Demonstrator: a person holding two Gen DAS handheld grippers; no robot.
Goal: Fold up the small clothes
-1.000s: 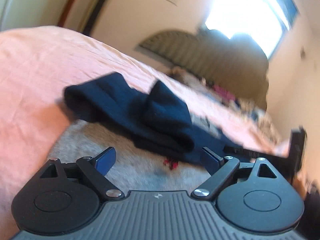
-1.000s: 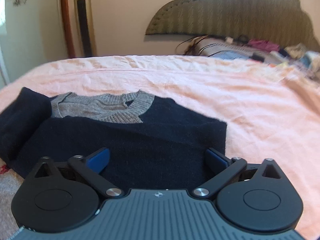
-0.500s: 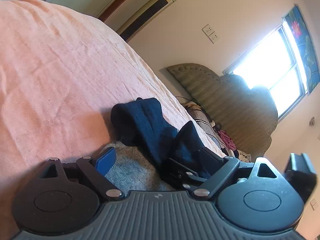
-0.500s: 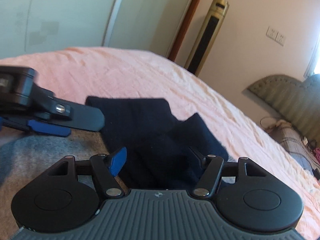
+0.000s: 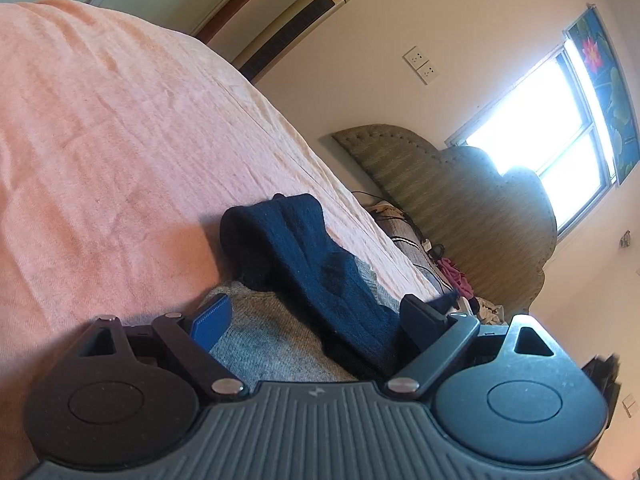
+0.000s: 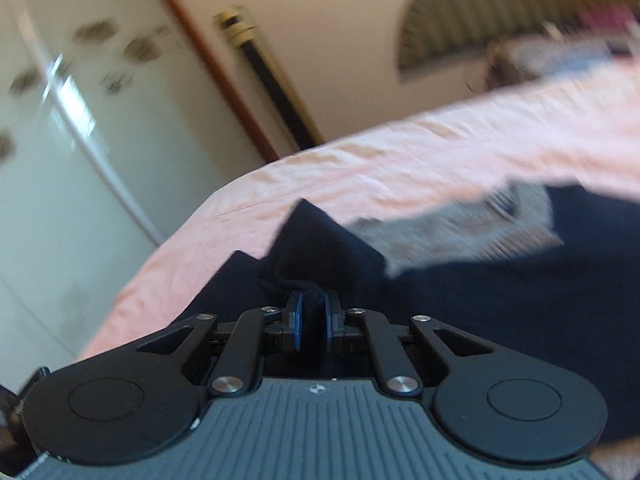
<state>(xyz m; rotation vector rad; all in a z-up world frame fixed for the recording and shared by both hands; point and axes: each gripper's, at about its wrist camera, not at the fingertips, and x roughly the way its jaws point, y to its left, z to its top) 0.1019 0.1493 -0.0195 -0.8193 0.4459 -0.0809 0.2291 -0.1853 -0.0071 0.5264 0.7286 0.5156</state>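
Observation:
A small grey-and-navy sweater lies on the pink bed. In the left wrist view its grey body sits under my left gripper, which is open. A navy sleeve runs across the grey knit toward the right finger, and I cannot tell whether it touches. In the blurred right wrist view my right gripper has its jaws closing, with a peak of navy sleeve pinched between the blue pads. The grey collar and navy body spread to the right.
The pink bedsheet stretches far to the left and beyond the sweater. A padded headboard with loose clothes and cables stands at the far end. A tall tower fan and a pale wardrobe door stand beside the bed.
My right gripper has swung across the sweater and its jaws have narrowed from wide open onto a fold of navy sleeve. The left view rolled early on, then held still.

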